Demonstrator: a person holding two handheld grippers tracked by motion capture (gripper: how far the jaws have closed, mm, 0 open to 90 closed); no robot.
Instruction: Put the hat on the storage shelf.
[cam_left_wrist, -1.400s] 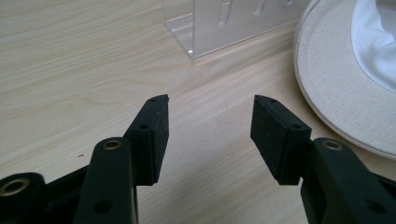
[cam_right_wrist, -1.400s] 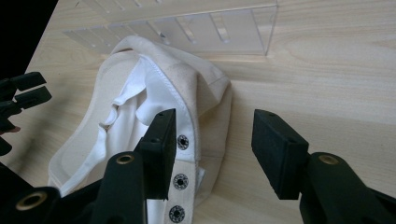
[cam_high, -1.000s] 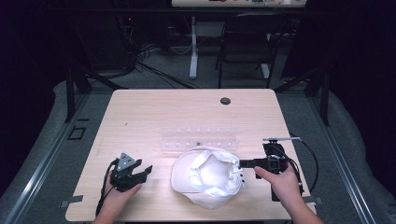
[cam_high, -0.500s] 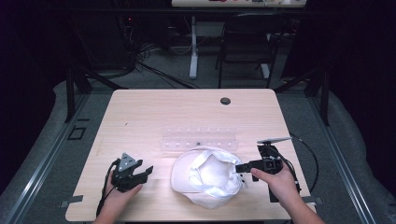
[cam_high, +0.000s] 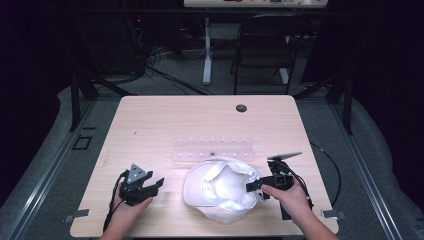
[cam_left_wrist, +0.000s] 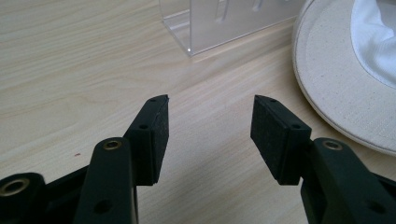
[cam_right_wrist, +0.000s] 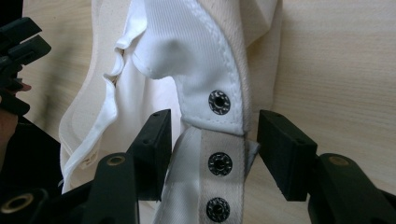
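At the table's near edge lies the white cap (cam_high: 222, 187), upside down — its snap strap (cam_right_wrist: 218, 154) between the right gripper (cam_high: 256, 186) jaws, which have just been opening, pads clear, so the strap looks released. The left gripper (cam_high: 150, 186) rests open beside it.

Your white hat (cam_high: 225, 192) shows a cream, finely woven brim (cam_left_wrist: 336, 79) and a bright white ribbed lining (cam_right_wrist: 187, 51). Its white strap (cam_right_wrist: 215, 163) carries dark metal snaps (cam_right_wrist: 219, 101) with silvery speckled rims. Both tools, left (cam_high: 156, 184) and right (cam_high: 254, 187), are matte black with brass-coloured screw holes. The left one bears a grey plate (cam_high: 137, 174). The surface (cam_high: 150, 125) is pale wood with a streaked grain. The rack (cam_high: 212, 150) is clear.
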